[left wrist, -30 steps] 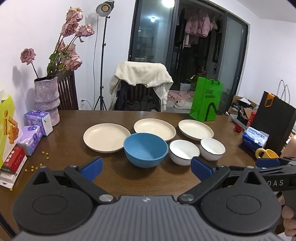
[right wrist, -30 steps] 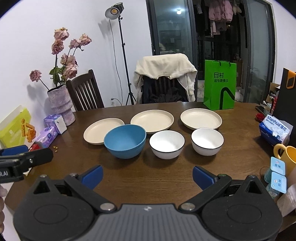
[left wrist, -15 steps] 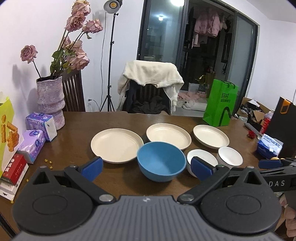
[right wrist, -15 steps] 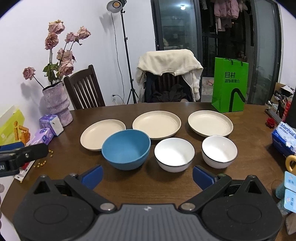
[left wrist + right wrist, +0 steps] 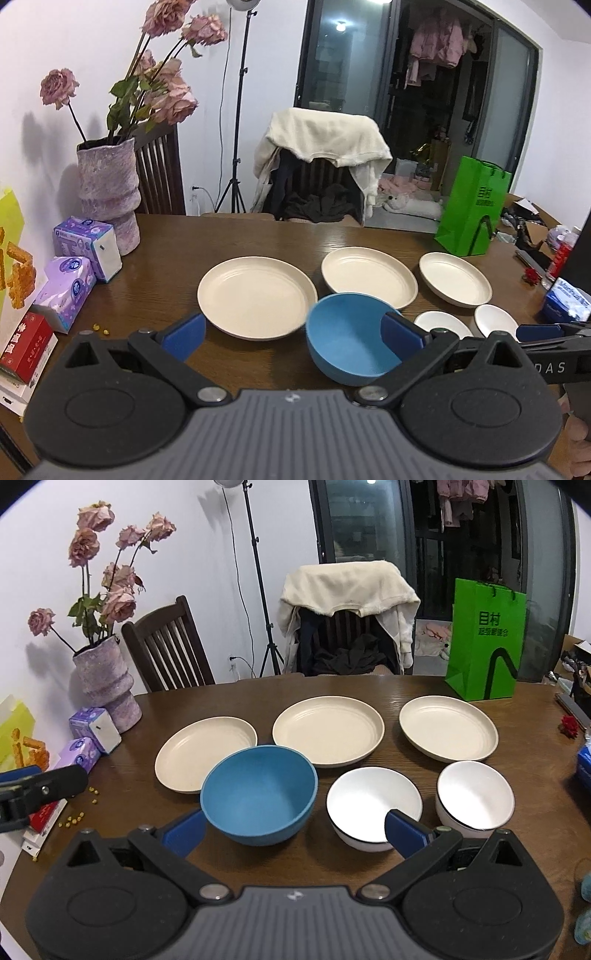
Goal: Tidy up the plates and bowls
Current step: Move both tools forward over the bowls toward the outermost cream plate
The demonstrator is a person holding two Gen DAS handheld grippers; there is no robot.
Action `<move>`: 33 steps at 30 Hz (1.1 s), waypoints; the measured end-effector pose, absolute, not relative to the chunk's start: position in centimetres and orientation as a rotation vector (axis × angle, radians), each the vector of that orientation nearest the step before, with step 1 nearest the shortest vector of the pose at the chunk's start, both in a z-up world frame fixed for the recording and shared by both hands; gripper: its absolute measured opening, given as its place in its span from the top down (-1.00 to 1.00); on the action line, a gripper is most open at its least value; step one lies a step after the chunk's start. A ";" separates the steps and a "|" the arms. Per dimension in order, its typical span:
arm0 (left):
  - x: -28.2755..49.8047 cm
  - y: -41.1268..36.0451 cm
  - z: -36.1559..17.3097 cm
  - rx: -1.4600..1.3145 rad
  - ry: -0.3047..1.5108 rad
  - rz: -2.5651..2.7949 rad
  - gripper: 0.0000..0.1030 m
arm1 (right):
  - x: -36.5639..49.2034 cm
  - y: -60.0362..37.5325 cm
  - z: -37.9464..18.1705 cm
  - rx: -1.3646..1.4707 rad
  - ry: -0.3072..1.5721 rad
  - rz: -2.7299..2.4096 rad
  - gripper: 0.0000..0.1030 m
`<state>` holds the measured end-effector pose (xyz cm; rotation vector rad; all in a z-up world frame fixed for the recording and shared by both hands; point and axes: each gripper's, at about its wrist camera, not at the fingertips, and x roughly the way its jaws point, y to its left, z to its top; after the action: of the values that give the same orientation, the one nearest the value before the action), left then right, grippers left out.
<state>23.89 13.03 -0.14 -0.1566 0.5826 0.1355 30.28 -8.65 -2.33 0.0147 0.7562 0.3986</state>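
Three cream plates stand in a row on the brown table: left plate (image 5: pixel 255 297) (image 5: pixel 205 757), middle plate (image 5: pixel 369 275) (image 5: pixel 328 731), right plate (image 5: pixel 454 278) (image 5: pixel 448 727). In front of them sit a blue bowl (image 5: pixel 351 341) (image 5: pixel 258 794) and two white bowls (image 5: pixel 373 803) (image 5: pixel 474 799), partly hidden in the left wrist view. My left gripper (image 5: pixel 293 334) is open, near the left plate and blue bowl. My right gripper (image 5: pixel 295 830) is open above the table's near edge, before the blue bowl and the first white bowl. Both hold nothing.
A pink vase of roses (image 5: pixel 107 690), tissue packs (image 5: pixel 86 247) and boxes crowd the table's left side. A green bag (image 5: pixel 485 642) stands at the back right. A blue tissue pack (image 5: pixel 567 304) lies at the right. Chairs (image 5: pixel 349 627) stand behind the table.
Both grippers have moved forward and to the left toward the dishes, which now look larger and nearer. The dishes themselves have not moved.
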 end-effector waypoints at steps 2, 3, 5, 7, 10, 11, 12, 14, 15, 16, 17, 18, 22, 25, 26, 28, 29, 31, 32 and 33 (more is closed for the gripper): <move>24.8 13.6 -0.4 -0.160 0.591 0.144 -1.00 | 31.2 -8.1 -2.7 0.015 0.766 0.402 -1.00; 25.2 13.9 -0.5 -0.162 0.594 0.147 -1.00 | 31.7 -7.8 -2.9 0.013 0.771 0.403 -1.00; 26.0 14.4 -0.7 -0.164 0.599 0.154 -1.00 | 32.7 -7.2 -3.2 0.014 0.782 0.408 -1.00; 26.8 15.0 -0.9 -0.164 0.603 0.161 -1.00 | 33.6 -6.7 -3.6 0.013 0.790 0.411 -1.00; 28.0 15.9 -1.3 -0.169 0.609 0.170 -1.00 | 35.0 -5.7 -4.2 0.009 0.801 0.417 -1.00; 28.4 16.3 -1.4 -0.170 0.612 0.175 -1.00 | 35.5 -5.4 -4.3 0.008 0.805 0.420 -1.00; 28.8 16.6 -1.5 -0.170 0.615 0.178 -1.00 | 35.8 -5.0 -4.4 0.005 0.808 0.423 -1.00; 29.6 17.1 -1.7 -0.169 0.617 0.183 -1.00 | 36.7 -4.2 -4.7 -0.006 0.810 0.429 -1.00; 30.0 17.4 -1.8 -0.167 0.617 0.185 -1.00 | 37.1 -3.9 -4.8 -0.009 0.812 0.435 -1.00; 30.3 17.6 -1.8 -0.165 0.617 0.187 -1.00 | 37.5 -3.5 -4.9 -0.011 0.814 0.439 -1.00; 30.7 17.9 -2.0 -0.163 0.619 0.190 -1.00 | 37.9 -3.1 -5.0 -0.014 0.815 0.443 -1.00; 31.0 18.1 -2.1 -0.163 0.621 0.191 -1.00 | 38.4 -2.7 -5.1 -0.019 0.817 0.446 -1.00; 32.4 19.1 -2.6 -0.163 0.630 0.198 -1.00 | 40.2 -1.0 -5.4 -0.037 0.823 0.459 -1.00; 33.5 20.0 -3.1 -0.165 0.641 0.203 -1.00 | 41.5 0.2 -5.6 -0.056 0.822 0.469 -1.00; 33.9 20.3 -3.2 -0.169 0.645 0.204 -1.00 | 41.9 0.7 -5.6 -0.061 0.821 0.473 -1.00; 34.6 21.0 -3.5 -0.172 0.651 0.205 -1.00 | 42.8 1.5 -5.7 -0.068 0.822 0.481 -1.00; 35.1 21.4 -3.6 -0.173 0.654 0.207 -1.00 | 43.3 1.9 -5.8 -0.073 0.823 0.484 -1.00; 35.8 22.0 -3.7 -0.172 0.658 0.208 -1.00 | 44.2 2.8 -5.8 -0.081 0.822 0.490 -1.00; 36.2 22.3 -3.8 -0.171 0.661 0.209 -1.00 | 44.6 3.2 -5.9 -0.086 0.823 0.494 -1.00; 36.7 22.6 -3.9 -0.168 0.665 0.210 -1.00 | 45.1 3.6 -5.9 -0.088 0.822 0.498 -1.00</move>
<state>36.66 22.63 -3.94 -0.1683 0.6645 0.2103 45.10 3.62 -5.86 -0.0877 0.8221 0.4985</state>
